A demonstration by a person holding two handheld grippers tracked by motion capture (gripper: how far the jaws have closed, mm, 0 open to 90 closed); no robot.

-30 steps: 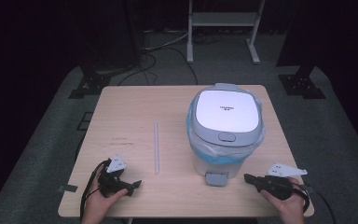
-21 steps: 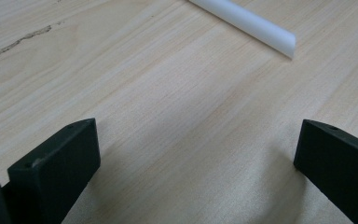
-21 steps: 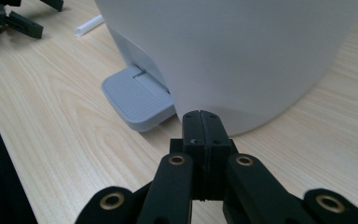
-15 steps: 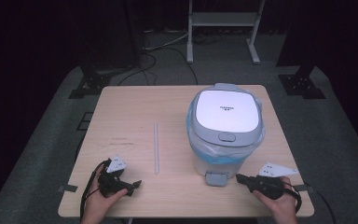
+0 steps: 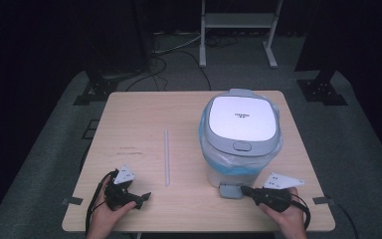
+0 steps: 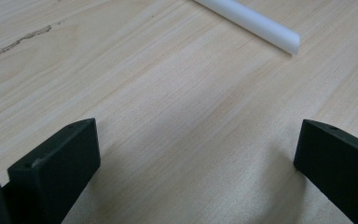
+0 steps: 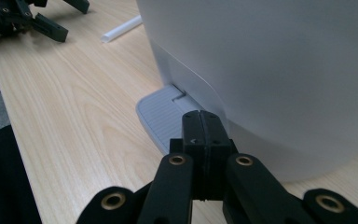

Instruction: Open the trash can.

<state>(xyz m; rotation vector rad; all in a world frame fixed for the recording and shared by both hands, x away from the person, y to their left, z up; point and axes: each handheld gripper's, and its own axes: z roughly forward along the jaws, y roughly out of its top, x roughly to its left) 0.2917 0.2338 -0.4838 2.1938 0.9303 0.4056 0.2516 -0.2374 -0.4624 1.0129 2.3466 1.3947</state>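
Note:
A white pedal bin [image 5: 240, 139] with a grey lid and a blue liner stands on the right half of the wooden table [image 5: 144, 119]. Its grey foot pedal [image 5: 229, 190] juts toward the front edge. My right gripper [image 5: 246, 190] is shut with nothing between its jaws, its tip just above the pedal [image 7: 163, 119] and close to the bin wall [image 7: 279, 70]. My left gripper [image 5: 142, 198] rests open on the table at the front left, empty. A white straw [image 5: 166, 157] lies lengthwise in the middle; its near end [image 6: 256, 25] lies ahead of the left jaws.
A faint scratch mark [image 5: 129, 149] runs across the wood left of the straw. Dark floor with cables and metal stand legs [image 5: 236, 30] lies beyond the table's far edge. My left gripper [image 7: 32, 18] appears far off in the right gripper view.
My right gripper has slid left along the front edge, reaching the bin's foot pedal. The left gripper has stayed where it was.

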